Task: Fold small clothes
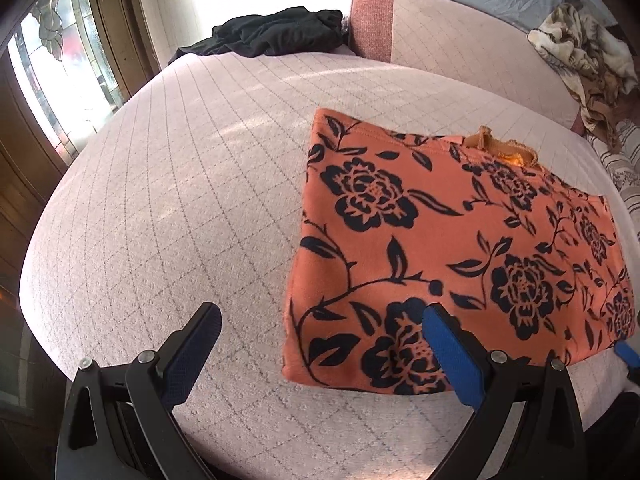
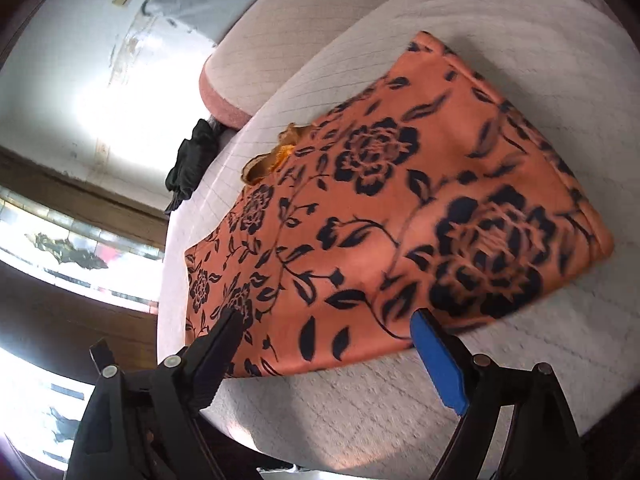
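An orange garment with a black flower print [image 1: 452, 240] lies folded into a rectangle on the pink quilted cushion [image 1: 180, 200]. A small frilled edge [image 1: 500, 148] sticks out at its far side. My left gripper [image 1: 320, 316] is open and empty, above the cloth's near left corner, with its right finger over the fabric. In the right wrist view the same garment [image 2: 392, 208] fills the middle. My right gripper [image 2: 328, 320] is open and empty, just above the garment's near edge. The right gripper's blue tip shows in the left wrist view [image 1: 626, 354].
A black garment [image 1: 276, 32] lies crumpled at the cushion's far edge, also in the right wrist view [image 2: 192, 160]. A pink backrest [image 1: 440, 40] rises behind. A patterned blanket [image 1: 584, 60] lies at the far right. A stained-glass window [image 1: 60, 68] stands left.
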Tool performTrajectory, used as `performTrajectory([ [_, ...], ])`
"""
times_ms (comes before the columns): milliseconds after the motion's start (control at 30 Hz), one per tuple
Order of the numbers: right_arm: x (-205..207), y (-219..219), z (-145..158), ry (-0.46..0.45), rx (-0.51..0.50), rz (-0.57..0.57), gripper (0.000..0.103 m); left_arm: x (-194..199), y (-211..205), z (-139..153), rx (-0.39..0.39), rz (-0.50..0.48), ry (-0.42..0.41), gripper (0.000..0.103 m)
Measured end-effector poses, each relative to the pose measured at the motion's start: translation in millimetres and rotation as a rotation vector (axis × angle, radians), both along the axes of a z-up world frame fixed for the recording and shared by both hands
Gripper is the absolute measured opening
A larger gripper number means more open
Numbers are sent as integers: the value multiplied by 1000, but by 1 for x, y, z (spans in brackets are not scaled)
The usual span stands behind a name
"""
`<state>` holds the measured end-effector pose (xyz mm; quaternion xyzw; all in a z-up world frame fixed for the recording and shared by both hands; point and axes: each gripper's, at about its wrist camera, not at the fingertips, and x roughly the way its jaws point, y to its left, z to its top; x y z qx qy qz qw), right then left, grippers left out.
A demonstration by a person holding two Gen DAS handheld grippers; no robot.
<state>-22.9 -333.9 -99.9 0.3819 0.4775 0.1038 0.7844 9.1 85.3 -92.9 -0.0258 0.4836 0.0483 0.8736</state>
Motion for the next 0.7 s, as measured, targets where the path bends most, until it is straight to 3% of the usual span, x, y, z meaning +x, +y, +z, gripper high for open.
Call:
performTrajectory([
  [167, -31, -58, -28, 54, 136, -237, 88, 4, -35, 6, -4, -72, -26, 101],
  [433, -5, -95, -33, 23, 208, -399, 88, 29, -96, -3, 5, -137, -9, 101],
  [600, 6, -98, -29, -7, 191, -415, 87, 40, -112, -8, 16, -137, 1, 101],
  [700, 5, -93, -23, -34, 134, -389, 77, 43, -115, -13, 29, -141, 5, 101],
])
